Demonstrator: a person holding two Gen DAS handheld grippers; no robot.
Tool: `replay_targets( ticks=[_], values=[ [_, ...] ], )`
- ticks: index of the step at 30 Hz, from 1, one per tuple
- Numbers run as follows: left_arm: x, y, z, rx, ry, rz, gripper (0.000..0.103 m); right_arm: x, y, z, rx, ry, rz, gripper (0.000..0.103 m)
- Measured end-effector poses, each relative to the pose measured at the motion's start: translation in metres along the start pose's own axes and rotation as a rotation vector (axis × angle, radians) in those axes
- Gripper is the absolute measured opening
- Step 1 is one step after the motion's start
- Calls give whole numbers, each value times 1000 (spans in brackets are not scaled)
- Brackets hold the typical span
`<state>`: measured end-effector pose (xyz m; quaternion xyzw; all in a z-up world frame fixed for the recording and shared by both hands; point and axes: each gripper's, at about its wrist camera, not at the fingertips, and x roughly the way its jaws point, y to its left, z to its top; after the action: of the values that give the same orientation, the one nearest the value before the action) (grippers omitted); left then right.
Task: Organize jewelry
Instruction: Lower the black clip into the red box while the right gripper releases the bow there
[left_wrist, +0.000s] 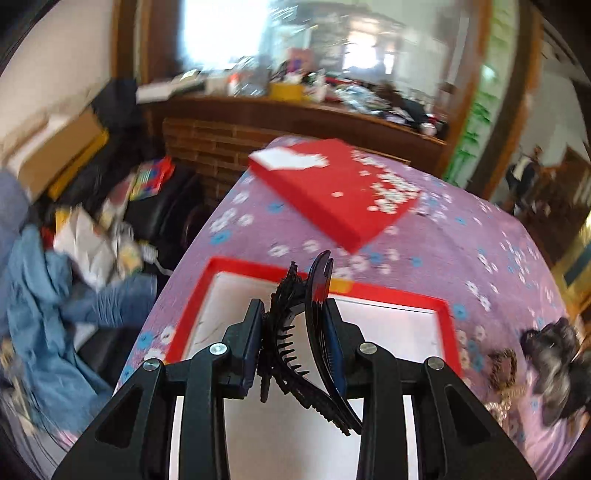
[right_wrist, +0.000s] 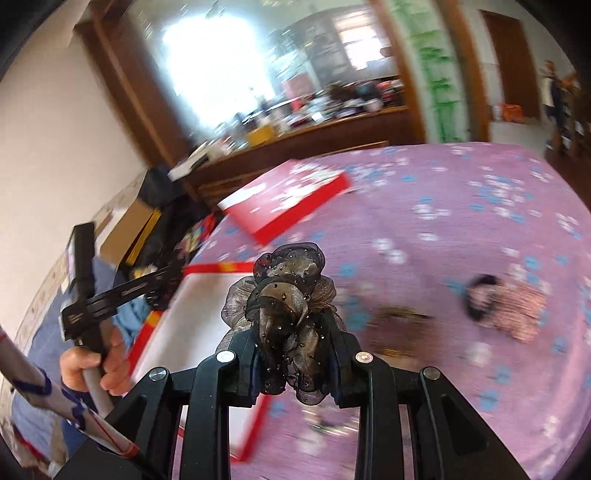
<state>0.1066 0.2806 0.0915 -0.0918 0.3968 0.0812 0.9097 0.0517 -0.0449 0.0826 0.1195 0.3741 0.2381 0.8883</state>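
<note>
Grippers both carry loads over the red-rimmed box (left_wrist: 441, 308): left gripper (left_wrist: 293, 334) clamps a black hair clip (left_wrist: 295, 325), right gripper (right_wrist: 295, 350) a gauze scrunchie (right_wrist: 286, 295), so each should descend low inside before releasing.

Black claw (left_wrist: 295, 350) frames, silver screws; white sleeve (right_wrist: 55, 398), blue-red pattern.

Purple flowered cloth (left_wrist: 461, 229), red box (left_wrist: 258, 266)
</note>
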Motion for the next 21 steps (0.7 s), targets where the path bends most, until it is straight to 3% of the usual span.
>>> replay_targets(
  ticks=[7, 13, 21],
  values=[
    [29, 12, -2, -26, 59, 26, 31, 91, 72, 9, -91, 130, 2, 30],
    [52, 12, -3, -41, 103, 35, 31, 156, 84, 13, -87, 199, -27, 30],
    [58, 21, -1, -87, 111, 18, 31, 186, 82, 17, -82, 204, -59, 30]
  ],
)
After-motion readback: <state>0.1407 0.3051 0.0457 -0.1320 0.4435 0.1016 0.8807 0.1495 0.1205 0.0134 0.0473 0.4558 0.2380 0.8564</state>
